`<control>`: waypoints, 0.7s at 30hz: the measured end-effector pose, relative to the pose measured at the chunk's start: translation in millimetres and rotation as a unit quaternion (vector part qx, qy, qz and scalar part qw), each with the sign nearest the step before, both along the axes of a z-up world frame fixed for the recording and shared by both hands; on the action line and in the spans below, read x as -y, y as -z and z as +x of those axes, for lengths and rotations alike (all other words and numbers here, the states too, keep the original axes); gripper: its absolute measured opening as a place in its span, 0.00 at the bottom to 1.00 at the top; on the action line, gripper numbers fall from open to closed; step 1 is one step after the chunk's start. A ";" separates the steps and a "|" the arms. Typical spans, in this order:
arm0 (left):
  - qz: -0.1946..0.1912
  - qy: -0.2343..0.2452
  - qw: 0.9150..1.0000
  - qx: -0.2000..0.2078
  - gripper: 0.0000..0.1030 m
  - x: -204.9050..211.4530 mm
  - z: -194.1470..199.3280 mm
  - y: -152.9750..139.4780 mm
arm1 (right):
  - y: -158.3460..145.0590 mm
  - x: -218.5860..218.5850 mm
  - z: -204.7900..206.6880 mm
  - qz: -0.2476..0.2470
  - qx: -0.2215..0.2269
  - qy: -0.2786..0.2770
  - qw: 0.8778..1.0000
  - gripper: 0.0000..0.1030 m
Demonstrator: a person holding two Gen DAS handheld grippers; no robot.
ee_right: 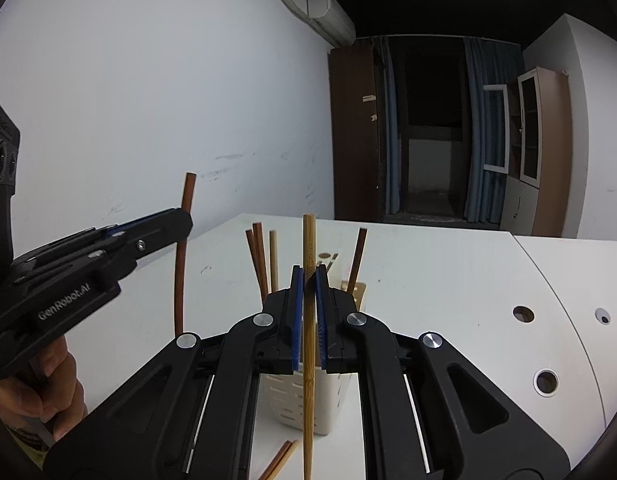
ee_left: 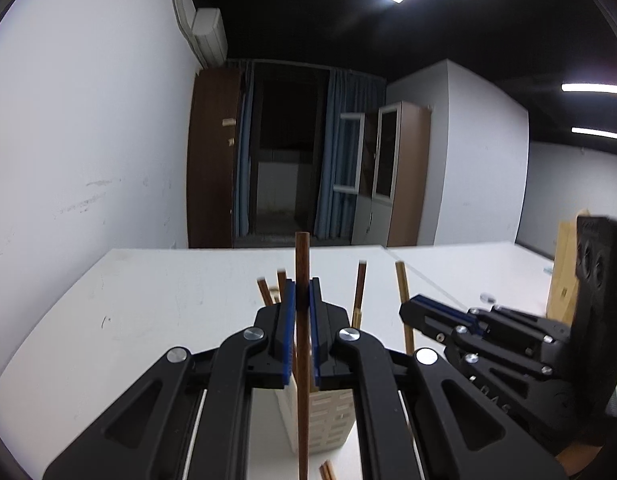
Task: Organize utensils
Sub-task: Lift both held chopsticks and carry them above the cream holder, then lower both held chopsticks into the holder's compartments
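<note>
My left gripper point(ee_left: 303, 298) is shut on a dark brown chopstick point(ee_left: 301, 264), held upright above the table. The right gripper point(ee_right: 309, 280) is shut on a light bamboo chopstick point(ee_right: 308, 240), also upright. Right behind both stands a cream slotted utensil holder point(ee_right: 300, 408) with several chopsticks point(ee_right: 260, 256) leaning in it. In the left wrist view the right gripper point(ee_left: 408, 312) comes in from the right with its bamboo chopstick point(ee_left: 402, 284); the holder point(ee_left: 328, 420) shows between my fingers. In the right wrist view the left gripper point(ee_right: 184, 222) enters from the left with its brown chopstick point(ee_right: 187, 196).
Loose chopsticks point(ee_right: 282, 458) lie on the white table point(ee_right: 428, 280) in front of the holder. A person's hand point(ee_right: 40, 396) grips the left tool. The table's right part has round holes point(ee_right: 523, 314). A wooden box point(ee_left: 564, 272) stands at the far right.
</note>
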State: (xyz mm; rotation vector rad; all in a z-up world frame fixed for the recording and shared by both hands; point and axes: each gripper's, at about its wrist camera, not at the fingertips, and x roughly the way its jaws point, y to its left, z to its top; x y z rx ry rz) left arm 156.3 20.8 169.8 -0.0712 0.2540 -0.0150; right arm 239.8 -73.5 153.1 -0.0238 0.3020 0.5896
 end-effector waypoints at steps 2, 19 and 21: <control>0.007 0.000 1.000 0.013 0.06 3.2 -1.3 -3.1 | -3.0 1.1 3.6 0.009 0.005 -0.001 1.000 0.06; -0.021 -0.030 0.976 0.214 0.06 7.2 -46.7 -33.2 | -40.3 43.7 -11.5 0.153 0.160 -0.008 0.975 0.06; -0.031 -0.055 0.969 0.240 0.06 6.3 -53.1 -33.2 | -40.1 47.4 -10.0 0.169 0.179 -0.013 0.969 0.06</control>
